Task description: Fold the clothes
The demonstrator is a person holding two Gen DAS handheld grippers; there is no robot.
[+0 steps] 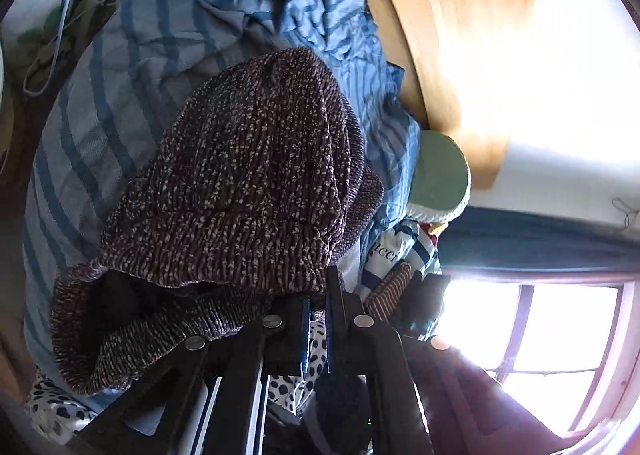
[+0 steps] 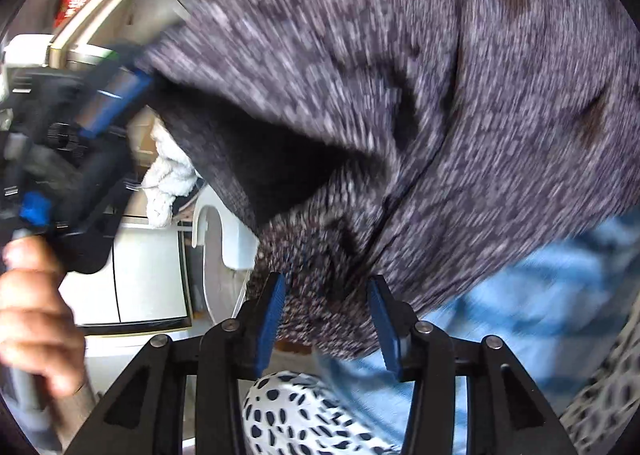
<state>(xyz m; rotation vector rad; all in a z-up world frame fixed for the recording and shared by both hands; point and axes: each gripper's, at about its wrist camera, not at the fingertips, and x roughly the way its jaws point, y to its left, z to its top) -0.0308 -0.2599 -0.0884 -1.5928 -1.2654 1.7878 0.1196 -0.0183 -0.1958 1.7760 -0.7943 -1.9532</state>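
Sweater [image 1: 248,175], dark maroon-and-cream marled knit, fills the middle of the left wrist view, draped in a lump over blue striped bedding [image 1: 120,103]. To its far left, a leaf-print fabric [image 1: 52,15] and thin pale cords at the frame edge. Low centre, the left gripper [image 1: 318,315] has its blue-padded fingers nearly together, pinching the lower edge of the knit (only a thin gap shows between the pads). Black-spotted white cloth [image 1: 56,407] sits under the gripper. Right of the sweater: a green round cushion-like thing [image 1: 438,171], a wooden headboard panel [image 1: 460,35] above it, and a blown-out bright window [image 1: 560,335] at lower right.

Right wrist view, left edge: the person's left hand [image 2: 36,315] grips the other gripper's handle, and that left gripper [image 2: 116,95] bites the sweater's upper edge (heavy motion blur here). A white knitted item [image 2: 168,183] hangs just behind. Centre: the right gripper [image 2: 326,315] stands wide open, with a hanging fold of the sweater [image 2: 400,95] bunched between its blue pads; cannot tell if either pad touches it. Spotted cloth [image 2: 300,415] lies below, blue striped bedding [image 2: 520,315] to the right.
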